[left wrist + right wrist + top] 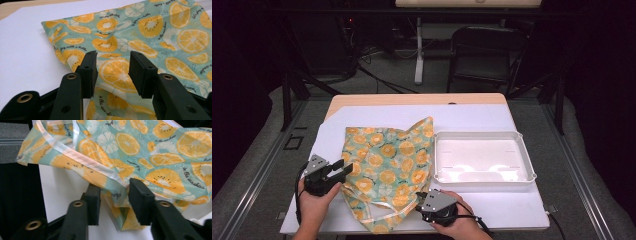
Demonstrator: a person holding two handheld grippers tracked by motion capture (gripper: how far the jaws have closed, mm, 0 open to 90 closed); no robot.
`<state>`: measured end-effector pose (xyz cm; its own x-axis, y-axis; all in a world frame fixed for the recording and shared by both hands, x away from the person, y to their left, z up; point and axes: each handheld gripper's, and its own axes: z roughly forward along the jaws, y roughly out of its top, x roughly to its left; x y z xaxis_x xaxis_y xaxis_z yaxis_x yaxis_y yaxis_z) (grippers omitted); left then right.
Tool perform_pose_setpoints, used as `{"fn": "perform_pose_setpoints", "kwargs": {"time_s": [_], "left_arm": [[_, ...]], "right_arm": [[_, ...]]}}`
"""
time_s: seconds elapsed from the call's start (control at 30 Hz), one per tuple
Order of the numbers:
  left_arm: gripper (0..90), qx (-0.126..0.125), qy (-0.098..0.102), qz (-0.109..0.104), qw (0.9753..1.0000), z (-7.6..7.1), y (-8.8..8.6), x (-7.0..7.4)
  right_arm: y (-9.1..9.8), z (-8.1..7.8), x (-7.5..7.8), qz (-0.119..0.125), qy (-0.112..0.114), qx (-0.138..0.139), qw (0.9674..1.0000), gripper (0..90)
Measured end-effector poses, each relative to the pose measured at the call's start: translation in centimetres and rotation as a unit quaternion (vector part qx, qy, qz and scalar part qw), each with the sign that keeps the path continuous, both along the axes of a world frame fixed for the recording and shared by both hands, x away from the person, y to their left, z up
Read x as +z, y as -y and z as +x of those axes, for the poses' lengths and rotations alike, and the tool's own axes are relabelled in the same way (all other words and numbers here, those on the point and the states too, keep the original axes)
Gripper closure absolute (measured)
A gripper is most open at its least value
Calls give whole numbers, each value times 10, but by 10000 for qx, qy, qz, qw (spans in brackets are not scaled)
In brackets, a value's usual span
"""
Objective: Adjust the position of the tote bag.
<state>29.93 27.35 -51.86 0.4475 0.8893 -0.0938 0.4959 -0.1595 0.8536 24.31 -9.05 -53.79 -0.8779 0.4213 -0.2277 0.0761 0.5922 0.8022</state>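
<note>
A teal cloth printed with orange slices (387, 167) lies rumpled on the white table cover (482, 117). My left gripper (343, 169) rests at the cloth's left edge. In the left gripper view it (112, 65) stands open, its jaws apart just above the fabric (150, 27). My right gripper (420, 199) is at the cloth's near right corner. In the right gripper view a hanging fold of the cloth (162, 155), edged with pale trim (82, 157), sits between its jaws (115, 192), with a gap showing on the left side.
A shallow white tray (484, 134) stands to the right of the cloth, with nothing in it. The bare wooden tabletop (412, 99) shows at the far edge. A dark chair (484, 50) and a table leg stand beyond.
</note>
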Motion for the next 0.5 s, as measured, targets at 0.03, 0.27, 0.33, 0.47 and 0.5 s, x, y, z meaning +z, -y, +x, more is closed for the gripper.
{"fn": "perform_pose_setpoints", "kwargs": {"time_s": [0.03,0.27,0.33,0.47,0.5], "left_arm": [[580,17,2,-1,10000,-1,-1,0],[579,30,33,-33,10000,-8,-3,3],[580,6,51,-31,10000,-11,-2,3],[580,-47,57,-24,10000,-16,0,5],[579,-57,78,-52,9999,-17,1,5]], "right_arm": [[-1,1,0,24,-20,5,10000,687],[-3,7,2,119,-190,59,9997,799],[-3,10,3,206,-272,47,9994,824],[-3,15,5,362,-428,71,9984,853],[-2,16,6,384,-454,62,9982,858]]}}
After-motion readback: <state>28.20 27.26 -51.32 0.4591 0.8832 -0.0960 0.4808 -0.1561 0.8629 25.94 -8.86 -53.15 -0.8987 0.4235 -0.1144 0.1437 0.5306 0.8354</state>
